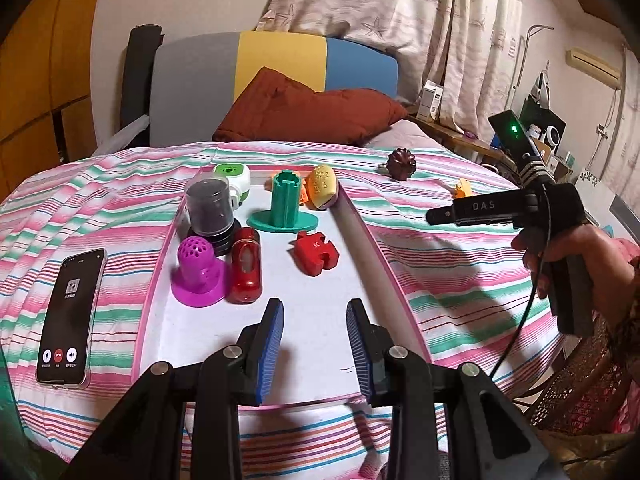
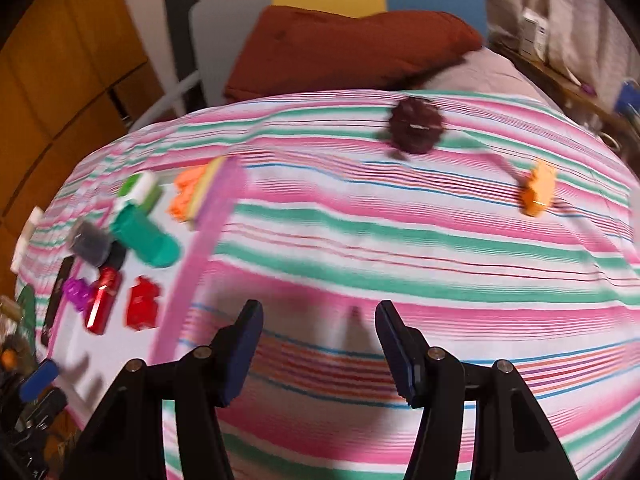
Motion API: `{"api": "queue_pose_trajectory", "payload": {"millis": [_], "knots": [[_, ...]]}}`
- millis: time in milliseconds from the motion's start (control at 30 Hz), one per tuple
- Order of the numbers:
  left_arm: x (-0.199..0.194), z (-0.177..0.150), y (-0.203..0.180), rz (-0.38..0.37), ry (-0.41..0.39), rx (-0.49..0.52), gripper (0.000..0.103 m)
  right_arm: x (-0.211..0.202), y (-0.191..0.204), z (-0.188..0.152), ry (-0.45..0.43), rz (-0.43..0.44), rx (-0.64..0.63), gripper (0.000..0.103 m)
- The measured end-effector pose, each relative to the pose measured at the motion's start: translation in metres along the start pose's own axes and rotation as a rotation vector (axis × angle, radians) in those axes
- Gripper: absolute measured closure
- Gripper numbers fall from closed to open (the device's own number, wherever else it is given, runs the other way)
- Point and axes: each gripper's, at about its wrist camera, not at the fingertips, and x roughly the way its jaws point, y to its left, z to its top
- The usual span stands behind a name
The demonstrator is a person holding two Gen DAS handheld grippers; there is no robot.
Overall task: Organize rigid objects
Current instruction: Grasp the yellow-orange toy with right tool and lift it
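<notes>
Two tools, both half open and empty: left tool (image 1: 314,350) over the tray (image 1: 372,240), right tool (image 2: 316,350) above the bed (image 2: 400,240). Beyond lie the orange piece (image 2: 538,194) and the brown knob (image 2: 416,124); approach the nearer one squarely, straddle it, then close.

Pink-rimmed tray (image 1: 372,240) holds sorted pieces; dark ridged knob (image 1: 401,164) and orange piece (image 1: 462,190) loose on striped cover.

Left gripper (image 1: 315,332): black linkage arms, silver pivot screws, blue ribbed pads (image 1: 269,344). Right gripper (image 2: 319,336): same black arms, silver screws, dark blue pads; its black body bears white "DAS" lettering and a black cable. The hand (image 1: 576,264) emerges from a patterned sleeve (image 1: 628,312).
</notes>
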Motion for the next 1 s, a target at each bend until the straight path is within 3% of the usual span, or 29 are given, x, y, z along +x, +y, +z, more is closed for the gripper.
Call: {"api": "queue_pose_trajectory", "payload": {"millis": [167,333,633,800,900,967,1000], "knots": [[0.0,0.004,-0.009,-0.008,0.014,0.011,0.071,0.001,-0.049,0.016,0.008,-0.042,0.079,0.044],[0.002,0.011,-0.023,-0.01,0.035,0.037,0.071,-0.001,-0.099,0.034,-0.041,-0.114,0.125,0.044],[0.018,0.031,-0.056,-0.047,0.069,0.079,0.071,0.0,-0.206,0.062,-0.17,-0.123,0.441,0.044],[0.034,0.042,-0.073,-0.061,0.103,0.067,0.071,0.016,-0.221,0.079,-0.171,-0.07,0.435,0.044],[0.045,0.051,-0.086,-0.068,0.117,0.068,0.071,0.036,-0.218,0.087,-0.116,-0.028,0.437,0.044],[0.052,0.059,-0.095,-0.072,0.118,0.074,0.071,0.05,-0.214,0.088,-0.072,-0.039,0.413,0.047],[0.055,0.062,-0.098,-0.075,0.118,0.077,0.071,0.056,-0.212,0.087,-0.051,-0.049,0.399,0.058]]}}
